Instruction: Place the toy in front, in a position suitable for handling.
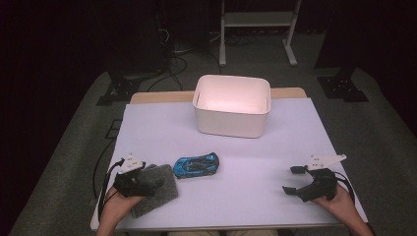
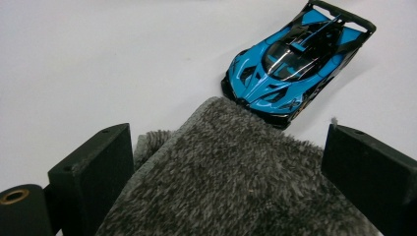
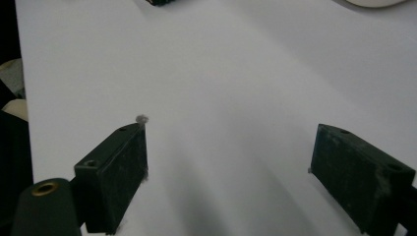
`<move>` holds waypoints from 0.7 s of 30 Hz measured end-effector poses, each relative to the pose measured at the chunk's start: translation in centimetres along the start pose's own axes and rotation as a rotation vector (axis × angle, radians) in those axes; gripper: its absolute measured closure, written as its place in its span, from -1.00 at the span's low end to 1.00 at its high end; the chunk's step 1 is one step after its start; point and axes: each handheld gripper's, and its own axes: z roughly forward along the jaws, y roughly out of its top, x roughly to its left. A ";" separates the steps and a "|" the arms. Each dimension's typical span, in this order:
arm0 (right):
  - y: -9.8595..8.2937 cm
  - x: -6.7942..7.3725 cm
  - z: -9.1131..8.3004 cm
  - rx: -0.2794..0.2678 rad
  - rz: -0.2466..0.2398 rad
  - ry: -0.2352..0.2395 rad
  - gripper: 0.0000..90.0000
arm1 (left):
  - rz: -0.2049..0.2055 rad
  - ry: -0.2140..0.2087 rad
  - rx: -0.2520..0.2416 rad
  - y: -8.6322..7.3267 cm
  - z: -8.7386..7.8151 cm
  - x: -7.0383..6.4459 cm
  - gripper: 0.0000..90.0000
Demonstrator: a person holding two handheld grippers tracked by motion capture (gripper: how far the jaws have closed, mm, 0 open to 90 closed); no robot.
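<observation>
- Where the left gripper [image 1: 147,181] hangs over the near left part of the white table [image 1: 162,130], a grey fuzzy cloth [image 1: 158,189] lies under it, flat on the tabletop and close to the near edge.
- Seen in the left gripper view, the cloth [image 2: 236,182] is a thick, shaggy pile of mottled grey and dark fibres, with a rounded far corner and a paler folded edge at its left.
- Its two black jaws stand wide apart, one on each side of the cloth; whether they touch the pile cannot be told, and they have not closed on it.
- Just beyond the cloth's far corner sits a blue toy sports car [image 2: 295,66], glossy blue with black trim and a black rear wing, its nose against the corner of the cloth.
- From the high view the car [image 1: 196,165] lies just right of the cloth, lengthwise across the table.
- Over at the near right of the table, the right gripper [image 1: 293,180] is held by a hand, well apart from the car, its jaws spread wide with nothing between them but bare tabletop.
- Farther back, at the middle of the table, stands a white rectangular bin [image 1: 231,123], open at the top.
</observation>
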 end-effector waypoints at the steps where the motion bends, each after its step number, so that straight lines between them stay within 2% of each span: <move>1: 0.0 0.0 0.0 0.000 0.000 0.000 -0.71 | 0.000 0.000 0.000 0.0 0.0 0.0 -0.89; 12: 2.0 0.5 1.2 0.019 -0.021 0.052 -0.71 | -0.001 -0.016 0.002 -0.1 0.0 0.1 -0.89; 21: 5.4 1.1 2.0 0.062 -0.082 0.077 -0.71 | 0.001 -0.016 -0.005 -0.1 -0.3 0.1 -0.89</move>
